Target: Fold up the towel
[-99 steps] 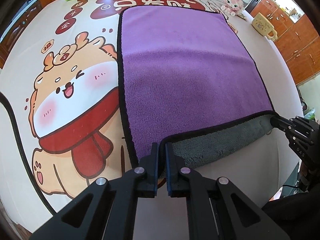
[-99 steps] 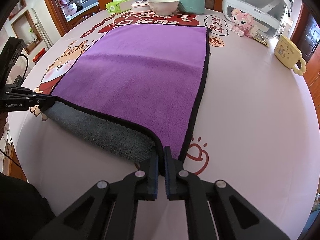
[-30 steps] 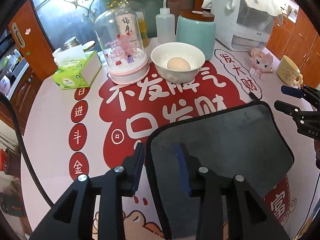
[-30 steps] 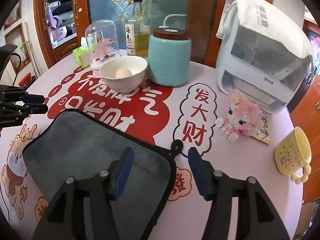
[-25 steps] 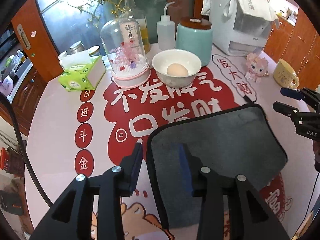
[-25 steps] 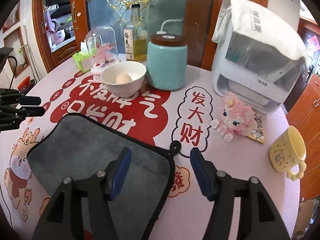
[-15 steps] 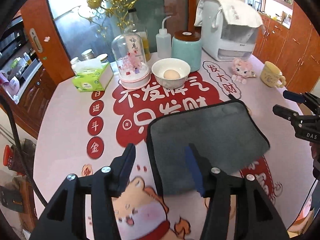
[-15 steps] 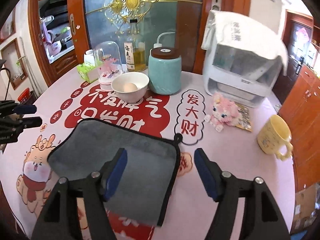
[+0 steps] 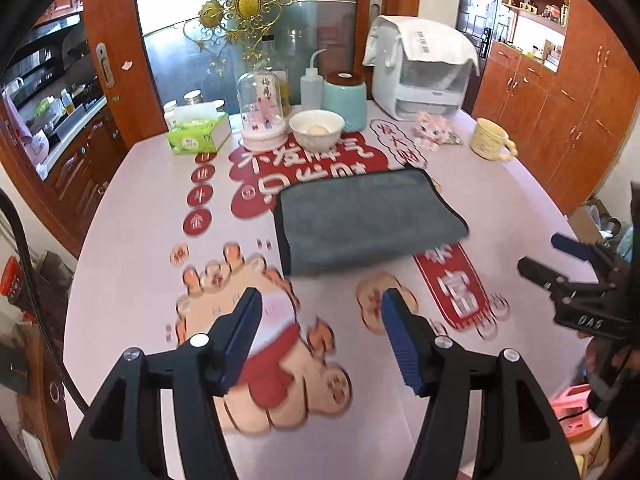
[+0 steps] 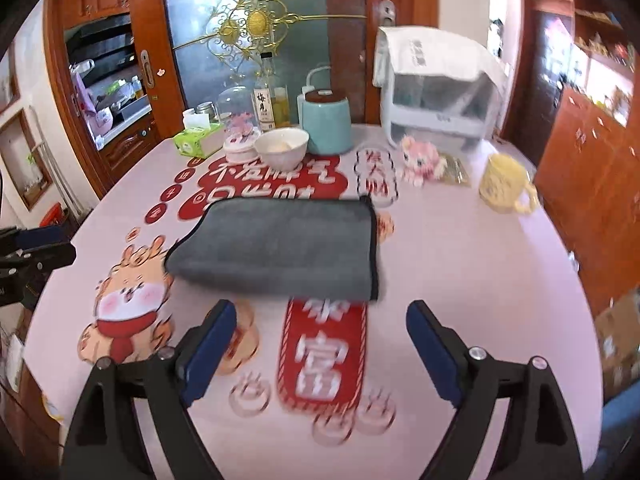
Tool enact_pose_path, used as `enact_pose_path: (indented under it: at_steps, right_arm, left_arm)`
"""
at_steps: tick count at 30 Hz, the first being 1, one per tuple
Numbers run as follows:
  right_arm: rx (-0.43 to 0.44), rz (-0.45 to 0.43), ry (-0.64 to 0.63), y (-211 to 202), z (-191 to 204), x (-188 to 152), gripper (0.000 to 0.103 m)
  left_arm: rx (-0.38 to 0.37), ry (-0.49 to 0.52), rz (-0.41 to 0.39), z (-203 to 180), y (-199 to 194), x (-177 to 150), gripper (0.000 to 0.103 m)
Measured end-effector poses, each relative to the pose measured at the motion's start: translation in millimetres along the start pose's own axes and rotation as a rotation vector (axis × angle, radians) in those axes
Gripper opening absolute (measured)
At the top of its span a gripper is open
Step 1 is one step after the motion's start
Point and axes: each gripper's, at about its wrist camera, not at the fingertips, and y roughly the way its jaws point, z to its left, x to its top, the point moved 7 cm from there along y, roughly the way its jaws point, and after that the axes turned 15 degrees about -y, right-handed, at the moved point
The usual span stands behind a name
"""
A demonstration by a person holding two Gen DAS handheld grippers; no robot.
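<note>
The towel [image 9: 364,216] lies folded in half on the table, grey side up, with a black hem. It also shows in the right wrist view [image 10: 280,248]. My left gripper [image 9: 322,312] is open and empty, held above the table well short of the towel. My right gripper [image 10: 320,320] is open and empty, just short of the towel's near fold. The right gripper shows at the right edge of the left wrist view [image 9: 560,256]. The left gripper shows at the left edge of the right wrist view [image 10: 36,248].
Along the table's far side stand a tissue box [image 9: 198,132], a glass dome [image 9: 262,110], a white bowl with an egg [image 9: 316,128], a teal jar [image 9: 345,98], a white appliance [image 9: 420,68], a pink toy [image 9: 432,128] and a yellow mug [image 9: 490,144]. The tablecloth [image 9: 132,240] is printed.
Both grippers let go of the towel's corners after carrying them to the far edge, opened wide, and pulled back and up. The towel now lies folded with its grey side up.
</note>
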Motion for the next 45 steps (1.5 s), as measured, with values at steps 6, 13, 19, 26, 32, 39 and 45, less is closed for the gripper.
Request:
enact_pose_path:
  at_steps: [6, 13, 19, 26, 32, 39, 45]
  right_arm:
    - [0.014, 0.068, 0.095, -27, 27, -59, 0.094]
    - [0.052, 0.124, 0.145, -60, 51, -104, 0.103]
    - [0.102, 0.136, 0.164, -95, 58, -111, 0.103]
    - [0.091, 0.144, 0.106, -141, 57, -104, 0.103]
    - [0.117, 0.12, 0.123, -171, 56, -99, 0.103]
    - [0.131, 0.055, 0.149, -188, 61, -94, 0.103]
    - [0.121, 0.038, 0.133, -187, 64, -91, 0.103]
  left_arm:
    - [-0.022, -0.037, 0.019, -6, -32, -52, 0.072]
    - [0.001, -0.098, 0.063, -12, -49, -101, 0.072]
    - [0.019, -0.159, 0.098, -25, -62, -118, 0.072]
    - [0.086, -0.201, 0.077, -37, -89, -117, 0.072]
    - [0.073, -0.202, 0.012, -43, -113, -113, 0.08]
    - [0.08, -0.219, -0.079, -45, -134, -113, 0.092]
    - [0.088, -0.251, -0.139, -41, -146, -113, 0.102]
